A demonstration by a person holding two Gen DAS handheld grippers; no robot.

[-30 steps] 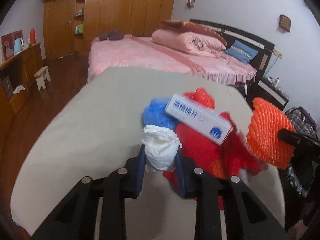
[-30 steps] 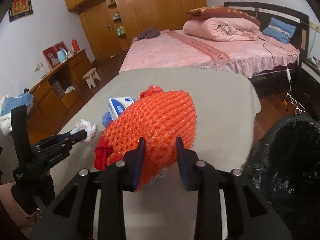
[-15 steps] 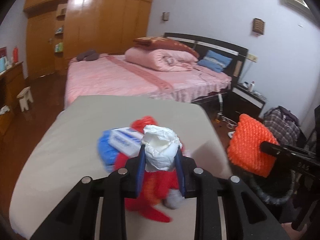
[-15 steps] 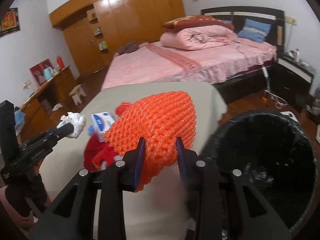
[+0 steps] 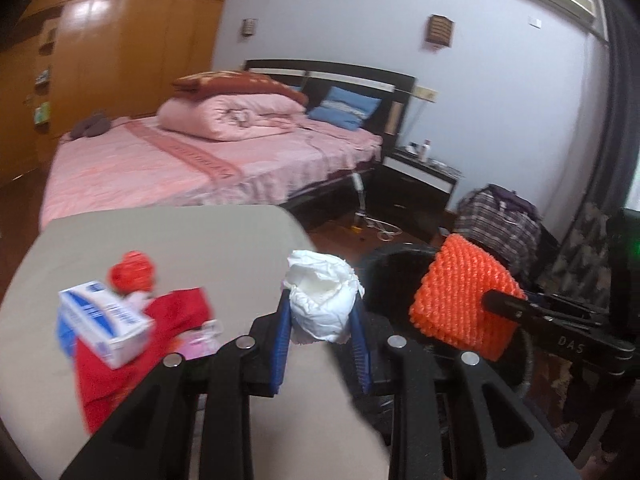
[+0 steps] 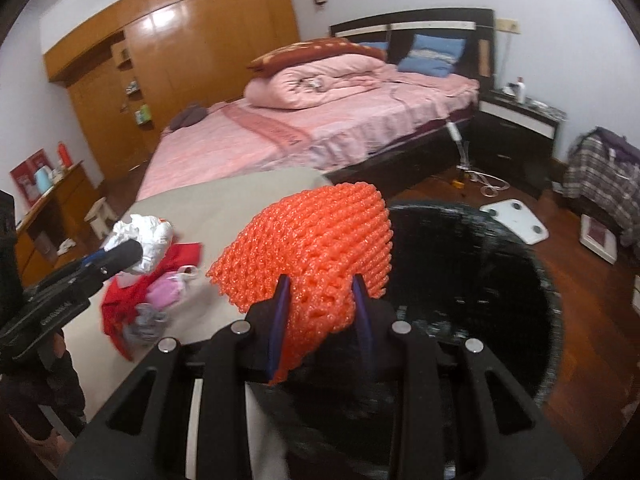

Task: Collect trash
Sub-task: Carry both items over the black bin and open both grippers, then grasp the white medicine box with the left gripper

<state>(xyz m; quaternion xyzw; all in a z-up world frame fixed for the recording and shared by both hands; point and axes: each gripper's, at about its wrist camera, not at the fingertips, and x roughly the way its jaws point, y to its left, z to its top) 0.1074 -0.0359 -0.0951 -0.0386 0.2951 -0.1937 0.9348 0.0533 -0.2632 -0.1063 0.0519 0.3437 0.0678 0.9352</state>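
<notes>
- We see our left gripper (image 5: 322, 316) with its blue-padded fingers (image 5: 281, 330) clamped on a crumpled white paper wad (image 5: 322, 296), which we hold clear above the near corner of the beige cloth-covered bench (image 5: 180, 236).
- Our right gripper (image 6: 320, 312) has its fingers (image 6: 279, 312) pinched on the lower edge of an orange foam fruit net (image 6: 316, 252); the net hangs over the rim of the black bag-lined trash bin (image 6: 480, 280), beside the bench.
- The net's bulk hides the pads' contact, and its bottom flap falls behind the gripper body.
- In the left wrist view the bin (image 5: 392, 264) is mostly covered by the net (image 5: 464, 296) and the wad, so only a dark arc of rim shows.
- Left on the bench lies a pile: a white and blue cardboard box (image 5: 106, 328) tilted on a crumpled red plastic bag (image 5: 132, 344), with a small red net ball (image 5: 132, 272) just behind.
- The pile is motion-blurred; the box print is unreadable, and something pink and clear (image 6: 168, 288) beside the red bag we cannot identify.
- In the right wrist view the box is hidden behind the left gripper (image 6: 128, 256).
- A sleeve (image 6: 52, 364) shows at the lower left edge, cut off by the frame.
- Beyond stand a pink-covered bed (image 6: 320, 120) and a wooden wardrobe (image 6: 192, 52).
</notes>
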